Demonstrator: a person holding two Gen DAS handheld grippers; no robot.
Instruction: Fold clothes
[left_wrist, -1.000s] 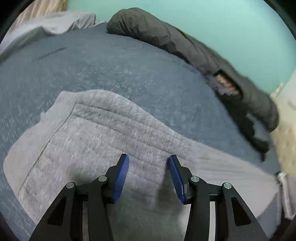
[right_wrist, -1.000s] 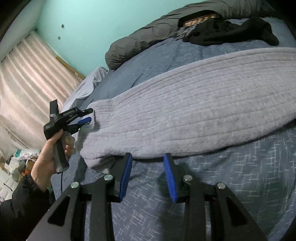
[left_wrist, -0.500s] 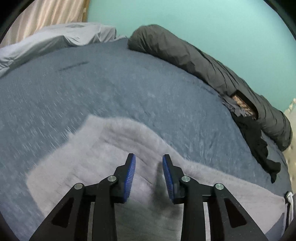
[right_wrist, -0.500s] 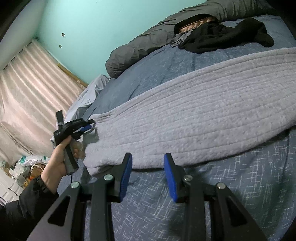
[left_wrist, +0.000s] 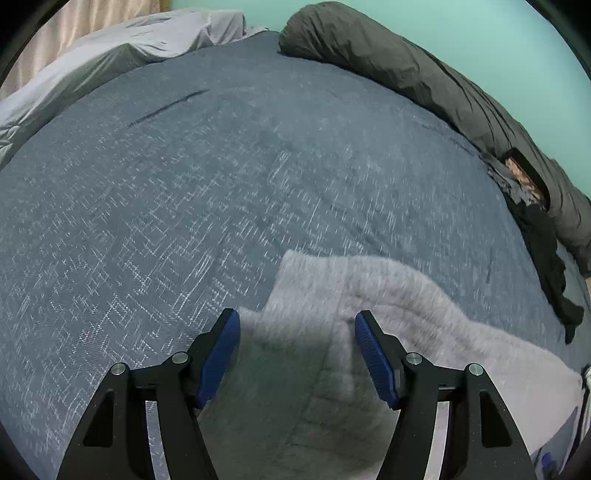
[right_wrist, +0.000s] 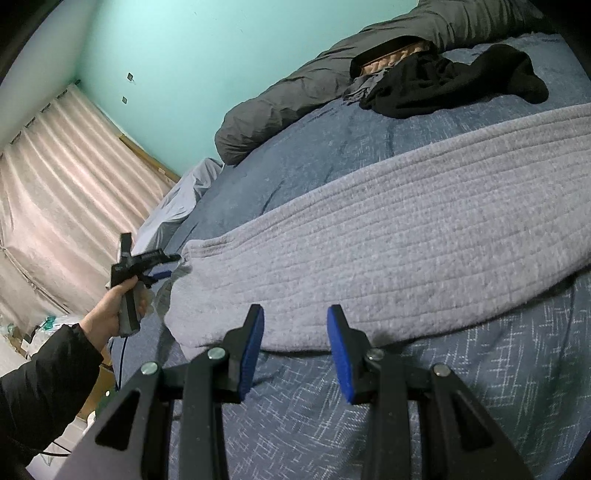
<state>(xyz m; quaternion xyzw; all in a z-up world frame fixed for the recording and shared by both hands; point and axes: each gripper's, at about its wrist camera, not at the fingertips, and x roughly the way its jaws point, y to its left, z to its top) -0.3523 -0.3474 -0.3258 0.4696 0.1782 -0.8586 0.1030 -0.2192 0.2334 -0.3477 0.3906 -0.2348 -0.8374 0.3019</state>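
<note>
since the grey knit garment looks soft and floppy, pinch its corners; left tongs are opening over it, right tongs gape empty.

A ribbed garment lay spread across the bedspread. Behind it, along the wall, lay a rolled duvet, with dark clothes just before it. Curtains hung at the left.

Fuzzy ribbed grey garment on matt woven blue bedspread
</note>
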